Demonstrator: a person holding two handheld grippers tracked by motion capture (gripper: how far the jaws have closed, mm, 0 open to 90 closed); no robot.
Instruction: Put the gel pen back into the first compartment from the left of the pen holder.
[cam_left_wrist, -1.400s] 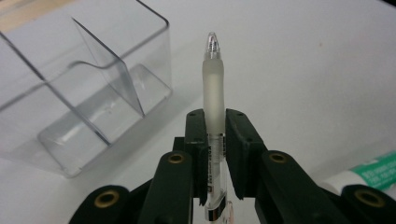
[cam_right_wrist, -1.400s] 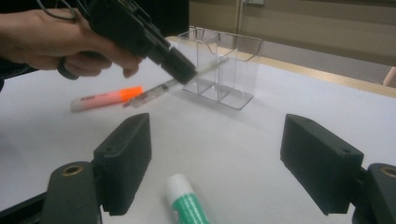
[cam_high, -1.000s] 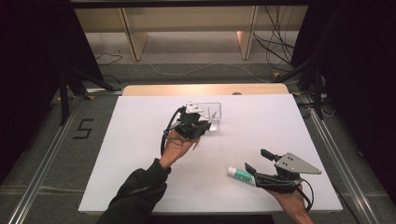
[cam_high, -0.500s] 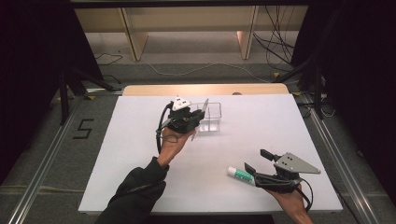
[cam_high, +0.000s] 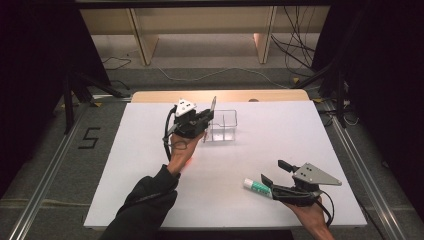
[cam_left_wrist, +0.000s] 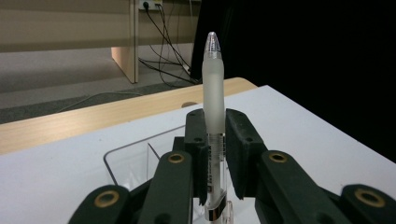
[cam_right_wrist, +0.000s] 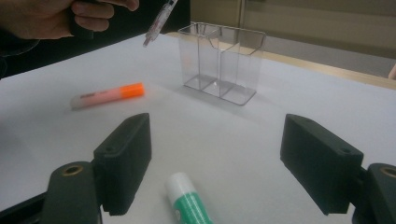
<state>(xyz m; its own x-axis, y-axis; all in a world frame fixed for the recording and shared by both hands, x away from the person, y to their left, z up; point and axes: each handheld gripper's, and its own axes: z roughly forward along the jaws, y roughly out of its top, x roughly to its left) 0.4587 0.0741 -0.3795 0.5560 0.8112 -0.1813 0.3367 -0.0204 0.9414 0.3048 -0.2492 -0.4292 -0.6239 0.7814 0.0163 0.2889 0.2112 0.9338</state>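
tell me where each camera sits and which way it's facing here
High view: above the person's side, looking forward and down on the white table; both forearms and grippers show.
Left gripper view: rides the left gripper, looking along its jaws clamping a pen.
Right gripper view: low over the table, open jaws around a green tube.
All share the clear organizer.

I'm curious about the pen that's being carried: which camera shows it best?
The left gripper view: the pen stands upright, clamped in the left hand-held gripper, its frosted barrel sharp. The high view shows a thin sliver beside the clear organizer. The right gripper view shows it small and tilted.
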